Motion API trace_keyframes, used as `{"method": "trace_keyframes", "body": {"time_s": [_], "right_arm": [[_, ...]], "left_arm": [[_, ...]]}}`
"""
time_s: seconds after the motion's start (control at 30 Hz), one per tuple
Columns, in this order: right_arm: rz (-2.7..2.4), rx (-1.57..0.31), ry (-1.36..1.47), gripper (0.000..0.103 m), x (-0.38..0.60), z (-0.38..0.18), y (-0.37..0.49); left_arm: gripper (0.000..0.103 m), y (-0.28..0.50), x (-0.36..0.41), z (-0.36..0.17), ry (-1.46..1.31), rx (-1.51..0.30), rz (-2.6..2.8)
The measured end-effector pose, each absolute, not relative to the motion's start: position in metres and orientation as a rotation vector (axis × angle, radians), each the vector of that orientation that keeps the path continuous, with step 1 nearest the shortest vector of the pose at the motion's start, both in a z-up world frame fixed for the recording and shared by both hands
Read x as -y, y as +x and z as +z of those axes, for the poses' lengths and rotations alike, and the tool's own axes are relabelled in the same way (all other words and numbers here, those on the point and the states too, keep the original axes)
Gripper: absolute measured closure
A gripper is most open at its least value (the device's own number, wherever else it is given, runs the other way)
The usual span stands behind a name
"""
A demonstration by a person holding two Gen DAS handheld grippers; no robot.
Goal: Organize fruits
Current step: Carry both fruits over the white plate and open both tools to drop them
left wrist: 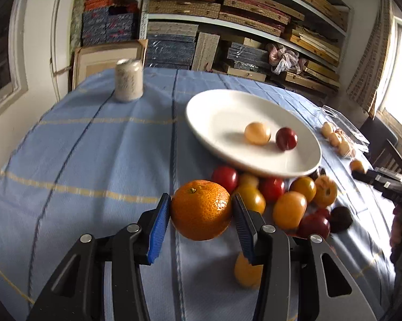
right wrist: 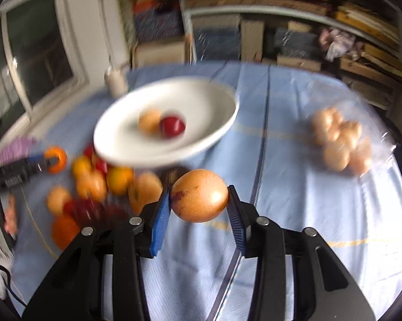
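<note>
My left gripper (left wrist: pixel 201 208) is shut on an orange mandarin (left wrist: pixel 201 210), held above the blue cloth. My right gripper (right wrist: pixel 199 200) is shut on a pale orange round fruit (right wrist: pixel 199 195) with a dark blotch, lifted off the table. A white plate (left wrist: pixel 219 112) holds a yellow fruit (left wrist: pixel 257 133) and a dark red one (left wrist: pixel 286 138). In front of the plate lies a pile of red, yellow and orange fruits (left wrist: pixel 289 195). The right wrist view, blurred, shows the same plate (right wrist: pixel 201 93), the pile (right wrist: pixel 104 184) and my left gripper (right wrist: pixel 49 160) at the far left with the mandarin.
A pale jar (left wrist: pixel 128 80) stands at the far side of the blue checked tablecloth (left wrist: pixel 93 160). A clear packet of pale round fruits (right wrist: pixel 340 141) lies on the right. Shelves stacked with boxes (left wrist: pixel 227 13) fill the wall behind. A hand (right wrist: pixel 10 214) shows at the left edge.
</note>
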State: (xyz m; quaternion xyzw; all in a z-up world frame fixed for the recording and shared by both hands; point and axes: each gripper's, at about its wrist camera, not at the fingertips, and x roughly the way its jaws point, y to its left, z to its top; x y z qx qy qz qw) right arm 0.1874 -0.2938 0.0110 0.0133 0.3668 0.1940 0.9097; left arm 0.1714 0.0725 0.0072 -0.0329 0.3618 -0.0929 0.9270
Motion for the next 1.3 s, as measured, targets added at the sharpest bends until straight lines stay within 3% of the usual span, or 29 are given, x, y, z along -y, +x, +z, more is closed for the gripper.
{"method": "trace_keyframes", "body": {"time_s": [0.17, 0.53, 0.87, 1.03, 1.07, 1.13, 1.2, 1.3], "right_arm": [[0.425, -0.73, 0.045, 0.063, 0.276, 0.04, 0.219], [0.493, -0.828, -0.007, 0.063, 0.216, 0.004, 0.272], [0.512, -0.846, 0.018, 0.056, 0.219, 0.0, 0.269], [0.536, -0.769, 0.027, 0.056, 0.222, 0.028, 0.249], [0.543, -0.752, 0.03, 0.054, 0.223, 0.036, 0.244], [0.563, -0.706, 0.032, 0.04, 0.226, 0.053, 0.226], [0.564, -0.66, 0.019, 0.025, 0.229, 0.065, 0.206], [0.559, -0.645, -0.01, 0.023, 0.23, 0.067, 0.18]], "left_arm": [[0.056, 0.208, -0.045, 0.026, -0.027, -0.731, -0.219], [0.056, 0.277, -0.022, 0.005, -0.049, -0.783, -0.225], [0.052, 0.276, -0.031, 0.008, -0.077, -0.759, -0.236], [0.052, 0.26, -0.041, 0.027, -0.084, -0.715, -0.231], [0.05, 0.254, -0.045, 0.032, -0.095, -0.705, -0.23], [0.04, 0.242, -0.05, 0.039, -0.105, -0.694, -0.223], [0.037, 0.224, -0.052, 0.04, -0.079, -0.696, -0.214], [0.032, 0.191, -0.051, 0.033, -0.006, -0.703, -0.196]]}}
